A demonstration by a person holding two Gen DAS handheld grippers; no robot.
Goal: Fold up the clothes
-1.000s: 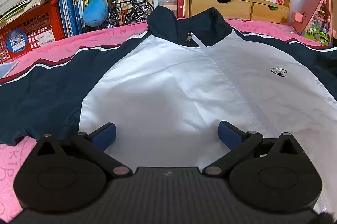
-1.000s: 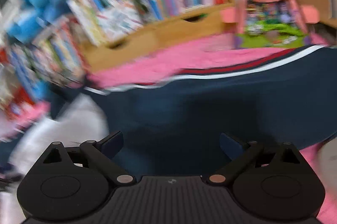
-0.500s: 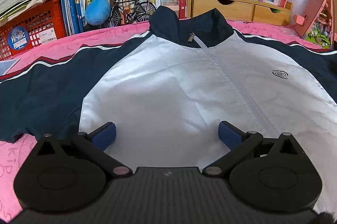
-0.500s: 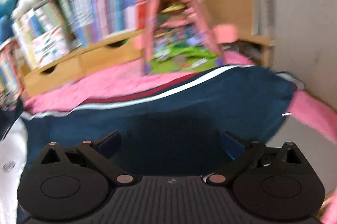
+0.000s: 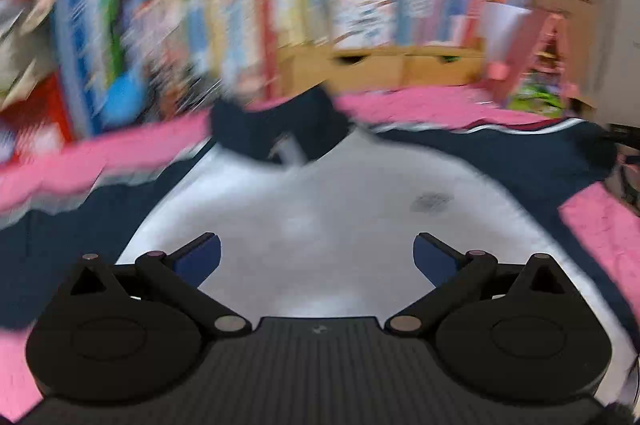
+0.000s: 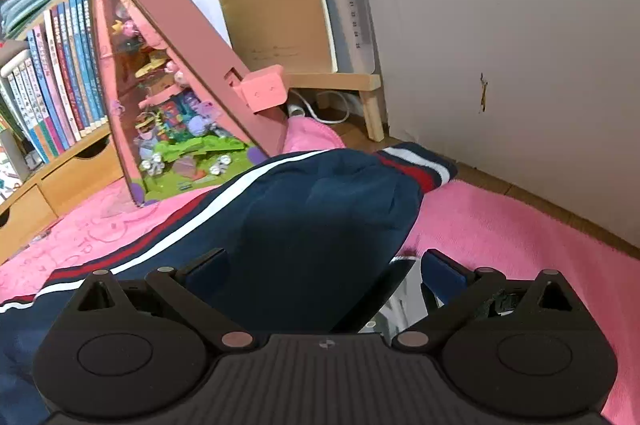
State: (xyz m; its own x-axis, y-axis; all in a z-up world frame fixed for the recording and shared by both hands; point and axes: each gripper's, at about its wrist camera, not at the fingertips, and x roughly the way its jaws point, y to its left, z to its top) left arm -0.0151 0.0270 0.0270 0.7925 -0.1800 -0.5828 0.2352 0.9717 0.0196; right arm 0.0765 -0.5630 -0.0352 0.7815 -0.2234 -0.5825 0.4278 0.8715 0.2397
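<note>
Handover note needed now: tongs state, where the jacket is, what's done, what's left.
Left tongs: open, empty, above the jacket's white front; that view is motion-blurred.
Right tongs: open, empty, at the navy sleeve near its striped cuff, not gripping it.
Jacket: spread face up on the pink blanket, collar toward the bookshelf, sleeves out to both sides.
Done: jacket laid out; no fold visible.
Left: all folds. Probably start by gripping this sleeve and bringing it across the front.
</note>
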